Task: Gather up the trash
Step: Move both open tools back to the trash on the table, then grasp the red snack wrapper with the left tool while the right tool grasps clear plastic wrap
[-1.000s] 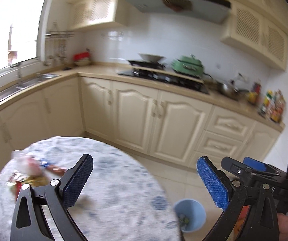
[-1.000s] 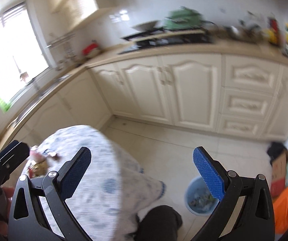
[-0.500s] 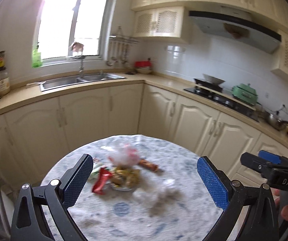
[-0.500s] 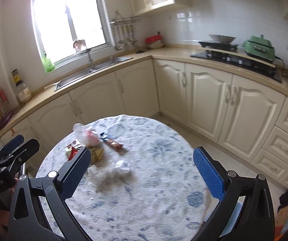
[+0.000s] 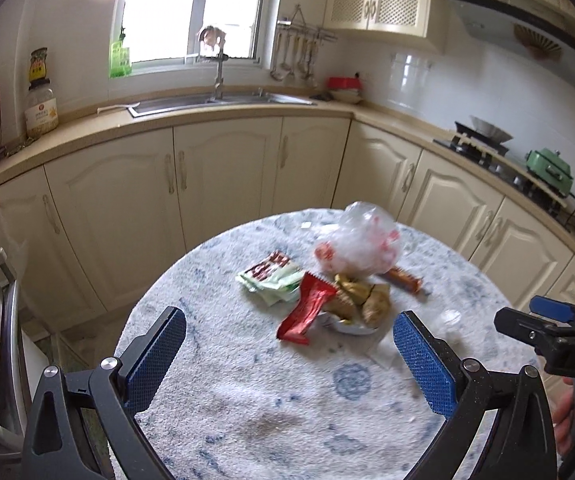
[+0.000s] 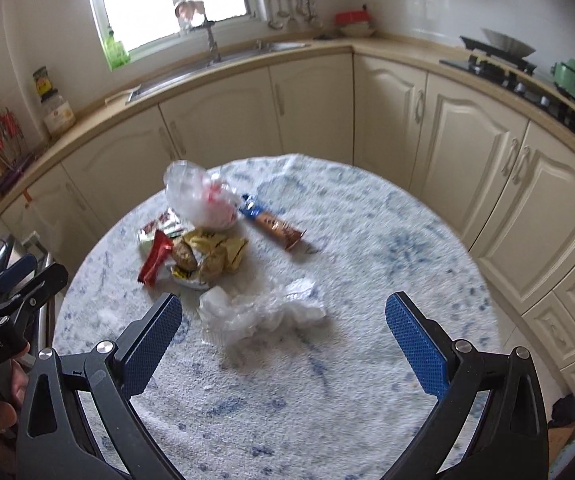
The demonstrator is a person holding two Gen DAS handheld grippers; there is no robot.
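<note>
Left gripper [image 5: 289, 354] fingers apart, holding nothing, above near part of round tabletop [image 5: 247, 420]. Right gripper [image 6: 283, 338] fingers apart too, holding nothing, crumpled clear plastic [image 6: 261, 310] just ahead between them. Farther: trash cluster mid-tabletop — red wrapper [image 5: 306, 307], yellow crumpled wrapper [image 6: 215, 254], green-white packet [image 5: 271, 276], clear bag [image 5: 357, 246], brown snack bar [image 6: 273, 224] beside. Beyond: cream cabinets [image 5: 215, 176], sink [image 5: 215, 100], window [image 5: 191, 12].

Window [image 5: 191, 12] glare, fisheye warp, slight blur
</note>
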